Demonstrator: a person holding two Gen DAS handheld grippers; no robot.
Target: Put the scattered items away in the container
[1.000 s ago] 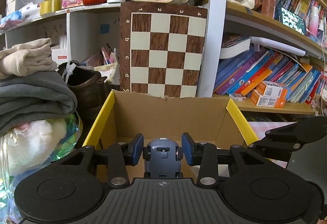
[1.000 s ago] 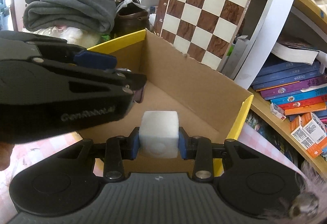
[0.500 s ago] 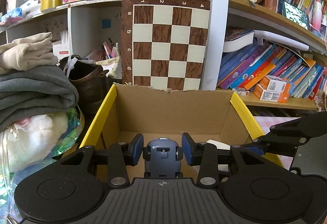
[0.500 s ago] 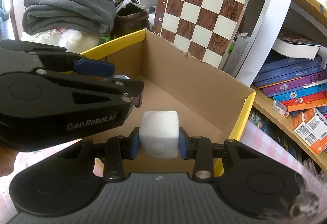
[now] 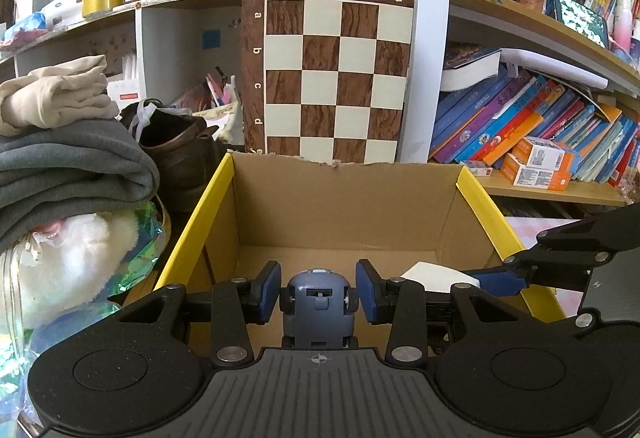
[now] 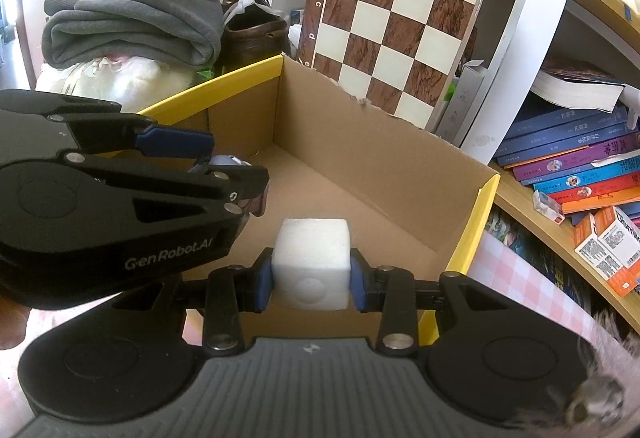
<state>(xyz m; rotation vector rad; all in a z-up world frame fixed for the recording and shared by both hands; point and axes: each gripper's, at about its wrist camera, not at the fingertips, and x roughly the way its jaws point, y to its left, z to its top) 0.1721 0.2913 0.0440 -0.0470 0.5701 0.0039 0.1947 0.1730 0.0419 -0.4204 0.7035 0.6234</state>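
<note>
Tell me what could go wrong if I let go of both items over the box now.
1. The left gripper and right gripper sit close together above the cardboard box; opening both could knock their fingers together.
2. The grey toy robot seems pinched only at its small side knobs, so it may twist or slip early.
3. The white cube hangs near the box's near edge; dropped here, it might clip the rim.
</note>
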